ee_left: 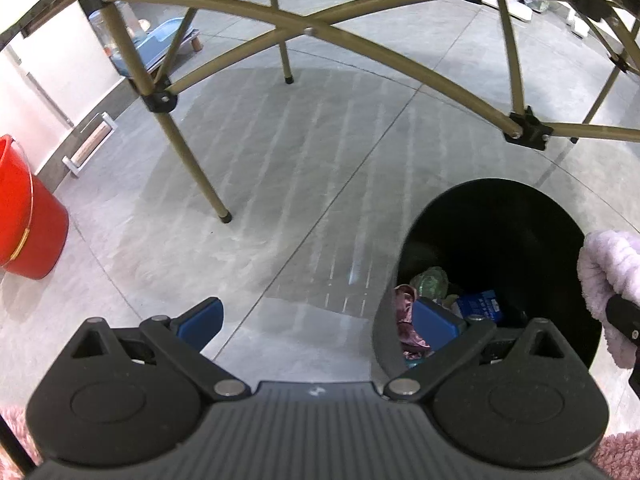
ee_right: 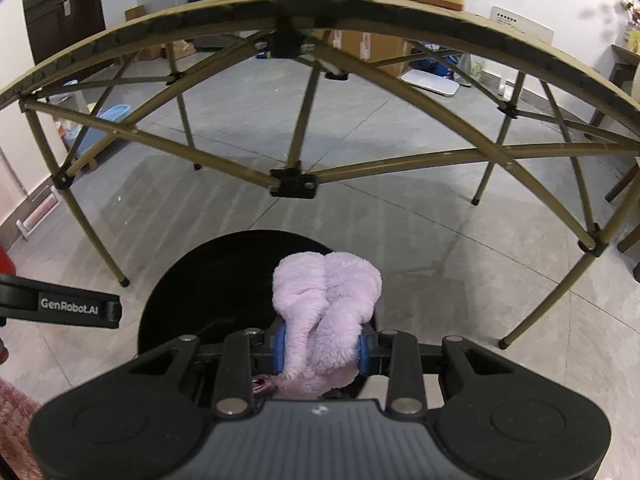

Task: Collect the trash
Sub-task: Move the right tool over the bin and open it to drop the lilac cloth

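A black trash bin (ee_left: 500, 216) stands on the grey floor; it also shows in the right wrist view (ee_right: 224, 264). Inside lie a pink wrapper (ee_left: 406, 312), a green crumpled piece (ee_left: 430, 280) and a blue packet (ee_left: 482, 306). My left gripper (ee_left: 318, 322) is open and empty, its right finger over the bin's near rim. My right gripper (ee_right: 322, 346) is shut on a fluffy lilac cloth (ee_right: 326, 304) and holds it above the bin's mouth. The cloth also shows at the right edge of the left wrist view (ee_left: 610, 264).
A folding table (ee_right: 460, 16) with tan crossed legs (ee_left: 188, 152) stands just beyond the bin. A red bucket (ee_left: 26, 216) sits on the floor at the left. A pink rug (ee_right: 14, 428) lies at the near left corner. Boxes line the far wall.
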Tool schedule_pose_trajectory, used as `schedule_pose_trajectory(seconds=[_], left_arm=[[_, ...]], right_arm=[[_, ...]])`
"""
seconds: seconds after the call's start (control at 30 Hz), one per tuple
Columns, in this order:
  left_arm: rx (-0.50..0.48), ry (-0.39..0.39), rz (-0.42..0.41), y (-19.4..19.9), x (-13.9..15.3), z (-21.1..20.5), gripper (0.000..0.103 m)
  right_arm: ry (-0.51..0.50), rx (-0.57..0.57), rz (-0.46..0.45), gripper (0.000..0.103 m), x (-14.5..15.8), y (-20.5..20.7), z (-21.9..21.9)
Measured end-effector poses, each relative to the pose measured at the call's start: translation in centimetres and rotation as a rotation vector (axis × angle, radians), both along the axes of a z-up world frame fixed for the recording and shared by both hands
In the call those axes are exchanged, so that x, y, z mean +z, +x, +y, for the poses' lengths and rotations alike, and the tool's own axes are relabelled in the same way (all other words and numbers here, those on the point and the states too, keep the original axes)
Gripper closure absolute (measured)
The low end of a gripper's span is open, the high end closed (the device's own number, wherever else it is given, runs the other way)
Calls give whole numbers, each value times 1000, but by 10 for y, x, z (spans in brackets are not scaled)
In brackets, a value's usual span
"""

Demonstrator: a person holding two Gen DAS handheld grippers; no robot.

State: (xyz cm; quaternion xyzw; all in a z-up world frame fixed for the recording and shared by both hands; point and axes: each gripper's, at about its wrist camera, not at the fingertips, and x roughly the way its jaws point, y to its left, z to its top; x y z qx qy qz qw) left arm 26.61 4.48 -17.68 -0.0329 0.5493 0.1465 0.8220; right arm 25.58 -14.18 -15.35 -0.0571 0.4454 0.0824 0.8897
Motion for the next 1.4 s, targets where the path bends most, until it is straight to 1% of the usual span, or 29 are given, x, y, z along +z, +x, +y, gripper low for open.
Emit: schedule_pose_trajectory(seconds=[0.27,0.4,0.63,0.73,0.77,0.83,0.87,0.9,0.93,0.97,1.0,1.2,1.3,1.4], left_arm=[[30,7,-1,-6,0,18,1],[45,10,6,-8,0,26,1],[48,13,9,-7,0,29,1],[44,14,9,-7,0,27,1],[43,15,9,-8,0,26,1],[42,17,10,-8,-1,26,1],[43,17,11,-8,-1,26,1],[47,16,14,-8,-2,26,1],[52,13,17,-8,-3,28,1],[57,8,20,-7,-3,29,1],[61,6,23,-7,-4,30,1],[54,7,21,-8,-4,27,1],[55,-1,20,-9,-4,28,1],[51,-1,13,-9,-2,26,1]], right_arm=[[10,36,27,72,-10,9,32],[14,35,45,72,-17,15,43],[1,26,74,72,-29,22,52],[1,26,87,69,-29,22,51],[1,24,93,66,-30,23,50],[1,17,109,62,-32,24,49],[0,15,112,55,-32,24,49],[-3,15,115,48,-33,24,49],[-6,13,116,30,-33,24,49],[-9,8,112,17,-33,24,49],[-13,3,105,15,-32,24,49],[-16,0,105,12,-32,26,46],[-17,-4,106,8,-32,26,45],[-19,-9,104,7,-31,26,45]])
